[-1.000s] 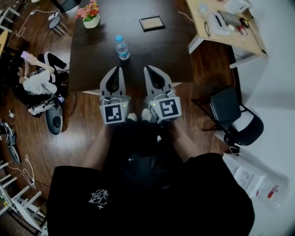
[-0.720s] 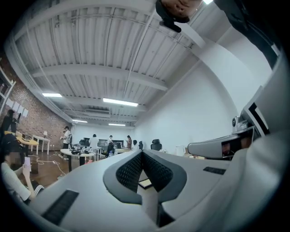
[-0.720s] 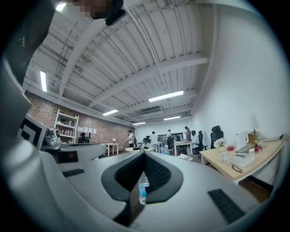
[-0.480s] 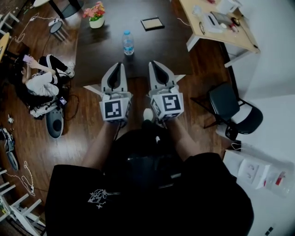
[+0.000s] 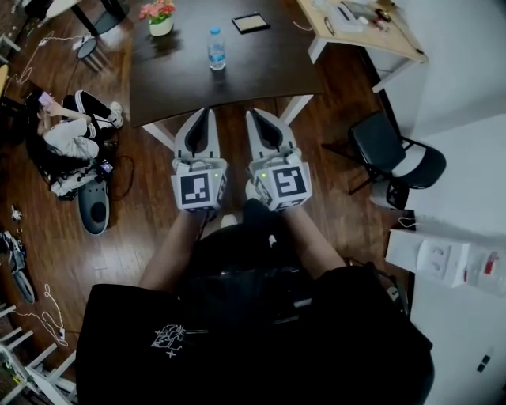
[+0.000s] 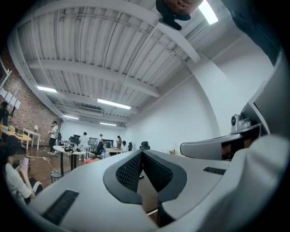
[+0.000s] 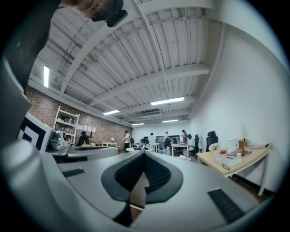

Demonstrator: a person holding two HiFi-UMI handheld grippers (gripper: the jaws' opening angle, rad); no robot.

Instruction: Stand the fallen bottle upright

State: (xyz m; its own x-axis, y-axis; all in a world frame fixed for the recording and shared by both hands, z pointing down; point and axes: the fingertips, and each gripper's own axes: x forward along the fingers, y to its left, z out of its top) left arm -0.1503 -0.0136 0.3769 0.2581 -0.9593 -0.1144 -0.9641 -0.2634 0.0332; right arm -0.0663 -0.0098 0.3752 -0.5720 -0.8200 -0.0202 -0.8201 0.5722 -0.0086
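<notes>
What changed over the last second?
The left gripper and right gripper drew back from the bottle to the table near edge. Unchanged: bottle upright on the table, both grippers shut and empty.

One bottle and one flowerpot stand on one dark table.

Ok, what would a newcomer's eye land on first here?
The left gripper and right gripper, both shut and empty, are held side by side at the dark table's near edge. Beyond them a bottle stands upright on it, near a flower pot. A person sits on the floor at left.
</notes>
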